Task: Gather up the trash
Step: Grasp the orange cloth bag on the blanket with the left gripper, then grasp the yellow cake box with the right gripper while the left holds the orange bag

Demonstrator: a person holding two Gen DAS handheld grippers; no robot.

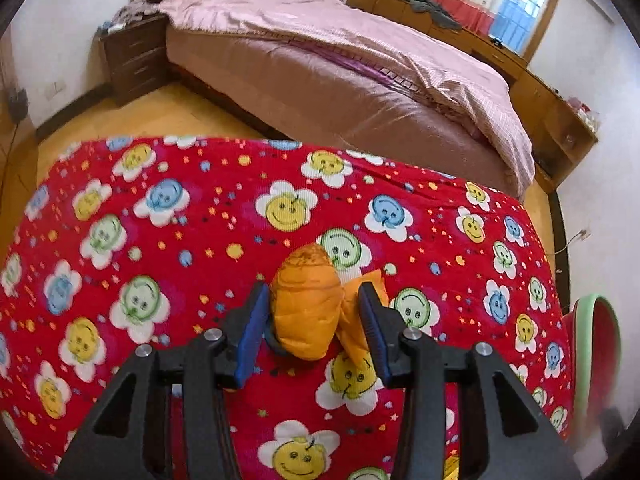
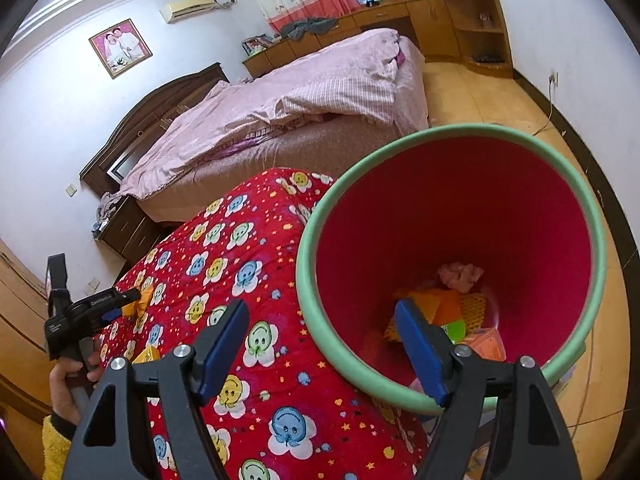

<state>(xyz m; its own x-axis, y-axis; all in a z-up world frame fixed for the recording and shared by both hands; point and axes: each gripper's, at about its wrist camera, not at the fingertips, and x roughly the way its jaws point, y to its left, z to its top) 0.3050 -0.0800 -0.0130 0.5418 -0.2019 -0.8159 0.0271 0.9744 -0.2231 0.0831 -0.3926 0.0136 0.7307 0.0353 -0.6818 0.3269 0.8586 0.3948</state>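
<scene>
1. Between our left gripper's (image 1: 312, 312) blue pads sits an orange wrapper (image 1: 306, 300), puffed like a small empty snack bag, lying on the red smiley-flower blanket (image 1: 160, 208). Jaws are part open; pads flank the wrapper on both sides, but we can't tell if they press it. Looks like no firm grip yet.
2. Step in hand, as we judge it: picking the wrapper off the blanket w/ the left tool. It's the main piece of trash in reach of that tool.
3. Ahead of our right gripper (image 2: 320, 344) is the red bin (image 2: 460, 216) w/ a green rim, tipped so its mouth faces us. Right jaws stand wide; the bin's near rim passes between the pads, but we can't tell whether they pinch it or just straddle it.
4. Inside the bin, beyond the right pad: orange and yellow packets plus a pink crumpled wad, so part of the job looks done.
5. Beside the left tool in the right-wrist view, a small yellow box (image 2: 146, 355) lies on the blanket, prob. next to collect.
6. Next move calls for: close left jaws squarely on the wrapper's middle, lift, carry across to the bin mouth, release inside. It's soft and light, so it may slip or crumple.
7. Writing: small pale lettering on the left tool's black body, too blurred to read. No brand legible on wrapper or packets.
</scene>
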